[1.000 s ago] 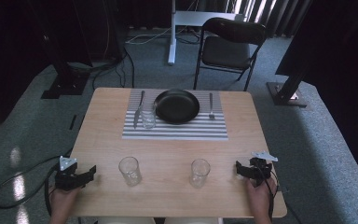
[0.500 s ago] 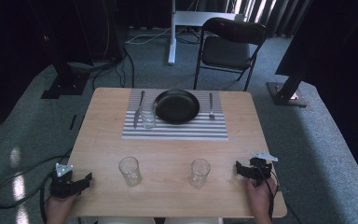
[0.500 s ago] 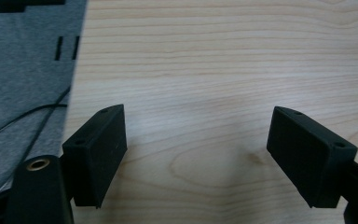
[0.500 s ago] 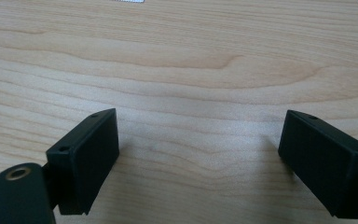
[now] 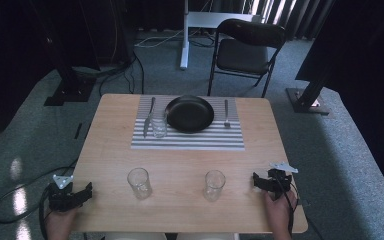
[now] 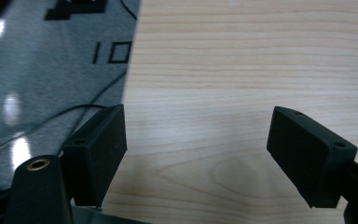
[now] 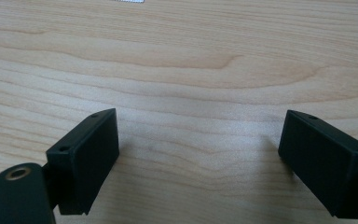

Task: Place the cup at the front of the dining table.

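My left gripper (image 5: 86, 191) sits at the table's near left corner, open, with nothing between its jaws. In the left gripper view that gripper (image 6: 196, 149) looks along bare wood beside the table's left edge. My right gripper (image 5: 256, 180) rests near the front right of the table, open and empty, right of a clear glass (image 5: 214, 185). The right gripper view shows the same gripper (image 7: 198, 158) over bare wood. A second clear glass (image 5: 139, 182) stands front left. Farther back, a striped placemat (image 5: 190, 141) carries a black plate (image 5: 189, 113), a knife (image 5: 150, 112), a fork (image 5: 226, 114) and a third glass (image 5: 159, 125).
A wooden table (image 5: 180, 210) stands on grey carpet. A black folding chair (image 5: 245, 55) is behind it, with stand bases (image 5: 67, 90) at the left and right. A cable (image 5: 10, 205) loops on the floor by the left corner.
My left gripper has drifted left and toward the person, to the table's near left corner. The right gripper and the glasses have stayed put.
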